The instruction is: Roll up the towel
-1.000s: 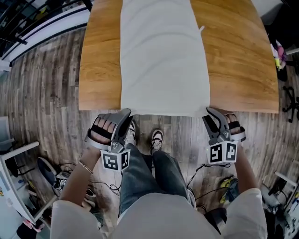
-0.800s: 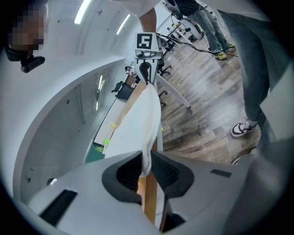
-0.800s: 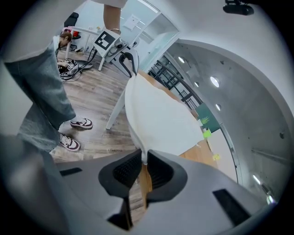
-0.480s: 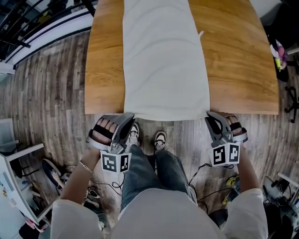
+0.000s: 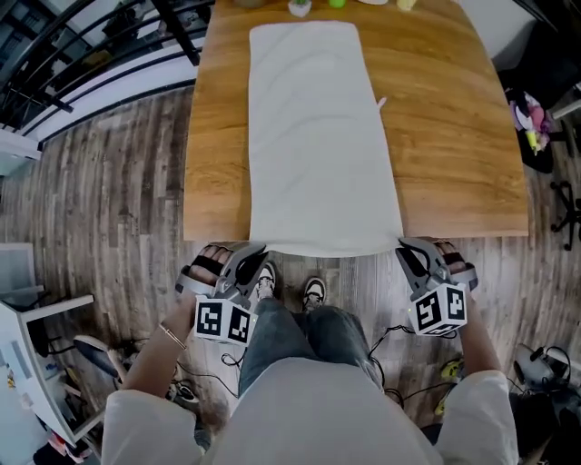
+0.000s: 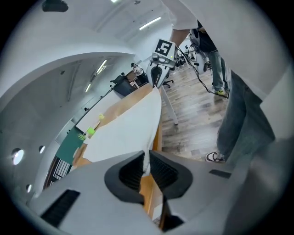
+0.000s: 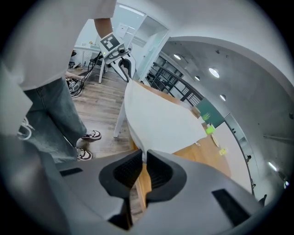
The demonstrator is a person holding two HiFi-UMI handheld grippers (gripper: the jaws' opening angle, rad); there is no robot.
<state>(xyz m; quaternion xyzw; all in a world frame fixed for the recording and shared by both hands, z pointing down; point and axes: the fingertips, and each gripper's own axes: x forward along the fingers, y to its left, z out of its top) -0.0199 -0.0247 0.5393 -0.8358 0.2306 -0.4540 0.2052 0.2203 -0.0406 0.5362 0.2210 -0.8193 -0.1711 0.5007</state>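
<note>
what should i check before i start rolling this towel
1. Left gripper on the near left corner of the towel: ok. Its jaws have just been closing and now pinch the cloth.
2. Right gripper on the near right corner: ok. Its jaws have just been closing and pinch the cloth too.
3. Near edge straight between the two grips: ok. It hangs just past the edge of the table.
4. Towel flat and lengthwise on the table: ok, faint wrinkles only.
5. Far end free: ok. The small items stand beyond it and seem apart from the towel.
</note>
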